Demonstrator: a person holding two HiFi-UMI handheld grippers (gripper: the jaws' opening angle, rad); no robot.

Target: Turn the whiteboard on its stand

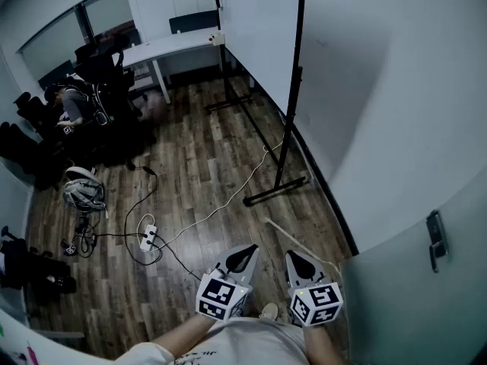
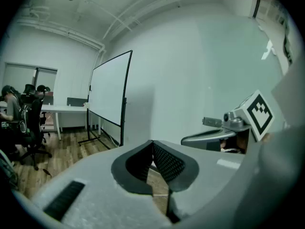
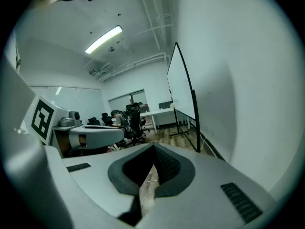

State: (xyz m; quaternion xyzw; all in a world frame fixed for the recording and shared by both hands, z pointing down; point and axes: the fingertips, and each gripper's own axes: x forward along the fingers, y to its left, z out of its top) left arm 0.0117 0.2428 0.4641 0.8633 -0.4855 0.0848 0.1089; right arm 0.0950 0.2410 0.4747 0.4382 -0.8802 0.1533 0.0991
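Observation:
The whiteboard (image 1: pixel 255 29) stands on a black wheeled stand (image 1: pixel 278 192) along the right wall, a good way ahead of me; it also appears in the left gripper view as a white panel (image 2: pixel 108 89) and in the right gripper view edge-on (image 3: pixel 180 87). My left gripper (image 1: pixel 245 254) and right gripper (image 1: pixel 299 258) are held close to my body, side by side, pointing toward the stand. Both have their jaws together at the tips with nothing between them. Neither touches the whiteboard.
A white cable (image 1: pixel 221 204) and a power strip (image 1: pixel 148 237) lie on the wood floor. A desk (image 1: pixel 171 48) stands at the back, office chairs (image 1: pixel 103 82) and a seated person at the left. A door with handle (image 1: pixel 435 238) is at my right.

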